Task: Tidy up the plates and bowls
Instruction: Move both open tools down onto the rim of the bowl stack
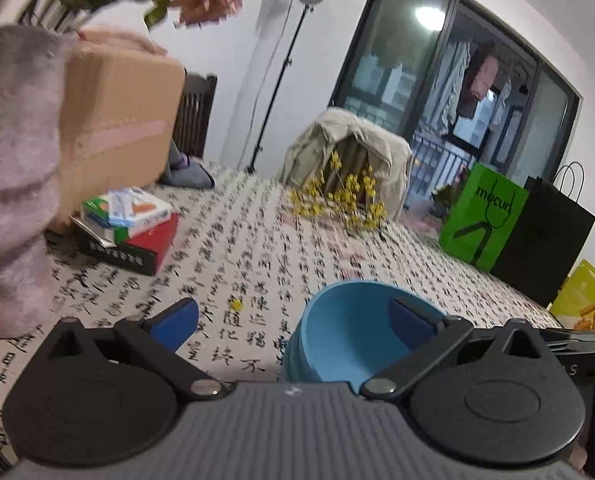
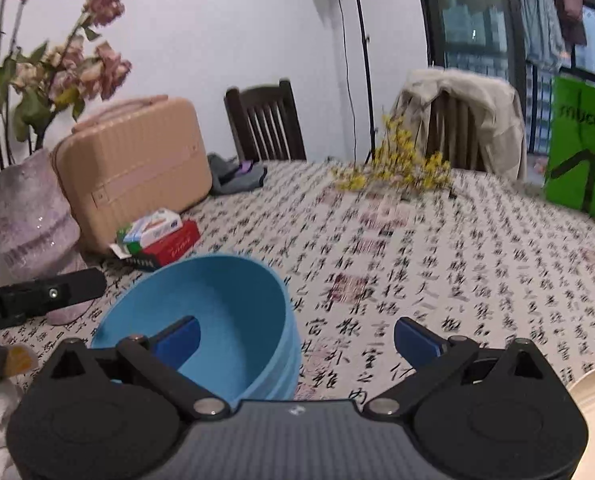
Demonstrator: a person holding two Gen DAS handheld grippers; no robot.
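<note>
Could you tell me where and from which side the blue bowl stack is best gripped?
Probably the rim wall of the blue bowl stack, one finger inside and one outside. It sits upright with its mouth open, and the right gripper already has its left finger inside, so closing on the near right wall from above suits.

Matt blue plastic bowls [image 2: 233, 320] on smooth, calligraphy-printed tablecloth [image 2: 417, 260].

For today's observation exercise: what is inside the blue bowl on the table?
No food shows in the blue bowl. One finger of the right gripper reaches into it and hides part of the inside. Its bottom is hidden too.
</note>
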